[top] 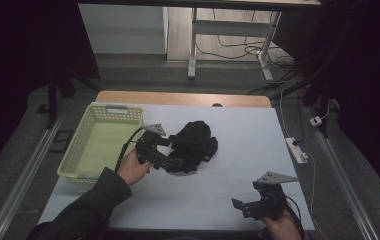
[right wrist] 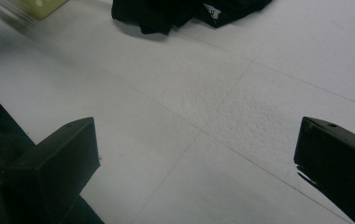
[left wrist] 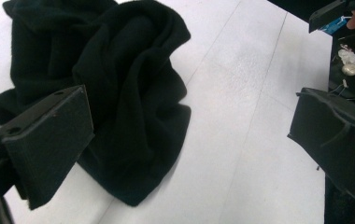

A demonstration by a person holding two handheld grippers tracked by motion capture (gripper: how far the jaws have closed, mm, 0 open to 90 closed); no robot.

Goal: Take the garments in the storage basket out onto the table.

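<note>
Black crumpled fleece cloth [top: 194, 145]: lies in a heap near the middle of the worktop, just right of the basket.
Left gripper fingers [left wrist: 49, 135]: spread wide apart, holding nothing; the near-side one lies against the cloth's near edge, the other over bare worktop.
Left gripper [top: 170, 161]: low at the cloth's near-left edge, pointing right into the heap.
Right gripper fingers [right wrist: 59, 158]: also wide apart and empty, above bare worktop.
Right gripper [top: 243, 206]: at the near right of the worktop, well apart from the cloth, aimed toward it.
Pale yellow perforated plastic basket [top: 89, 130]: at the left of the worktop, nothing visible inside.
White-covered worktop [top: 248, 135]: bare but for cloth and basket.
Step in hand: seems to be the approach for a first grasp on the cloth by the left gripper.
Next move: probably push the left fingers further over a fold and close them on thick fabric, so the heap lifts rather than slips; the basket looks the likely destination.
</note>
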